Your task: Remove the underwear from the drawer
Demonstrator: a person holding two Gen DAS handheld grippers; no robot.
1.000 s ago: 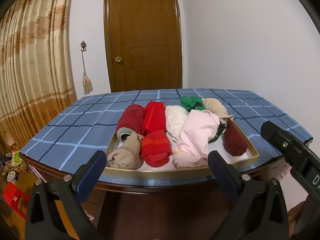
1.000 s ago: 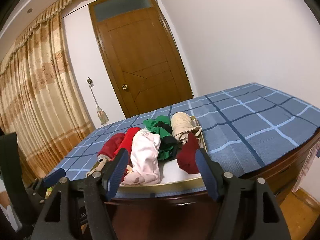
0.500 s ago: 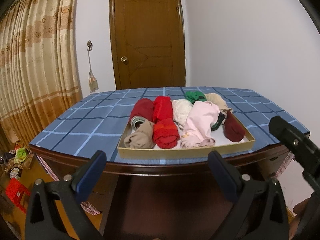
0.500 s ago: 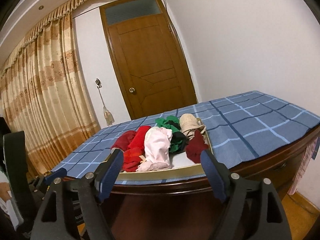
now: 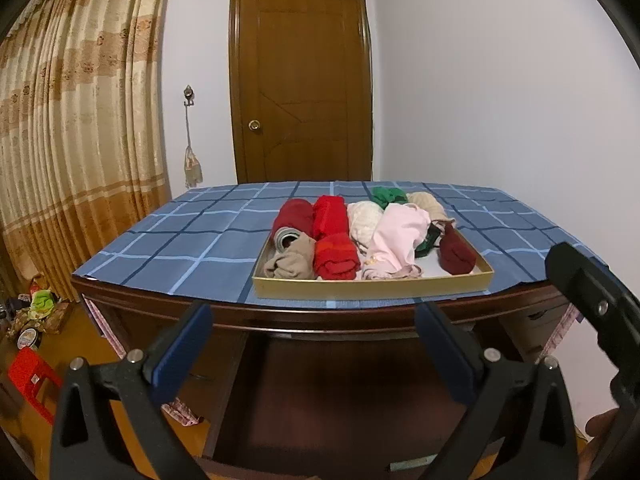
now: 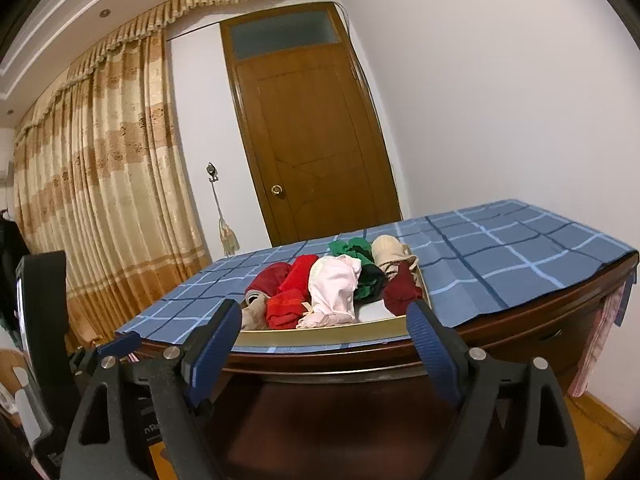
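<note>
A shallow gold-rimmed tray (image 5: 372, 286), standing in for the drawer, sits on the blue plaid tablecloth (image 5: 180, 236) close to the near edge of the dark wooden table (image 5: 320, 322). This placement puts its contents near the table's front side, where both tools are.

The underwear lies inside the tray in rolled bundles, packed side by side:
- Far left: dark red roll (image 5: 294, 216).
- Near left: tan roll (image 5: 292, 264).
- Centre left: bright red rolls (image 5: 334, 256).
- Centre: cream roll (image 5: 364, 218), with a pink garment (image 5: 396, 240) draped loosely over the pile.
- Far right: green piece (image 5: 386, 196) and beige piece (image 5: 426, 204).
- Near right: maroon roll (image 5: 456, 254).

No garment lies on the cloth outside the tray.

Left gripper (image 5: 312, 344): released, fingers spread wide, nothing between them, held below and in front of the table edge. Right gripper (image 6: 320, 336): likewise released and empty, level with the table edge, aimed at the tray.

This arrangement fits either an approach to the tray or a retreat from it; the views do not settle which.
</note>
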